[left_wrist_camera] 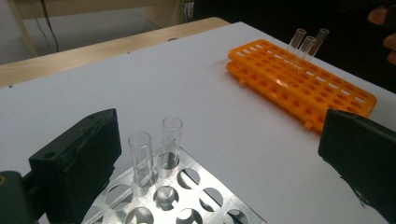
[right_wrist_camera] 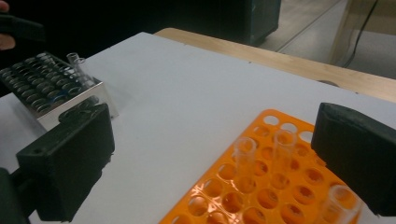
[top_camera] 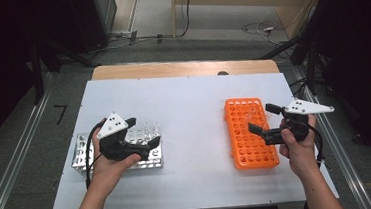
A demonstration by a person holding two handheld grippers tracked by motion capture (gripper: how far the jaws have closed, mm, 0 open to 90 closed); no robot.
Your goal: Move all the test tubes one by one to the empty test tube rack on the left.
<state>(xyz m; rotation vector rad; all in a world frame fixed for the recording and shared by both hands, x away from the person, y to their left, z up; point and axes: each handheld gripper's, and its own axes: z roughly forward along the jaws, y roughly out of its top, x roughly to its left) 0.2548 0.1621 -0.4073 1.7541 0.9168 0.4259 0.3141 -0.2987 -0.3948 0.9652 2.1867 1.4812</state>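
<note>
Spanning the whole work area under both tools, the white table top carries two racks. Under the left gripper sits the metal rack, a steel block with rows of round holes; the tool hovers over the rack's far-right part, jaws spread wide with nothing pressed between them. In the left gripper view, two clear glass tubes stand upright in neighbouring holes just ahead of and between the jaws, closer to the left one, touching neither pad.

Below and ahead of the right gripper lies the orange rack, a flat plastic grid. That tool's jaws are also wide apart and hold nothing. In the right gripper view, two empty tubes stand side by side in the orange grid between the jaws, and a third tube sits close under the right-hand jaw. Whether that jaw touches it cannot be told.

From the left gripper view, the orange rack lies far off to the right, well apart from the metal one.
</note>
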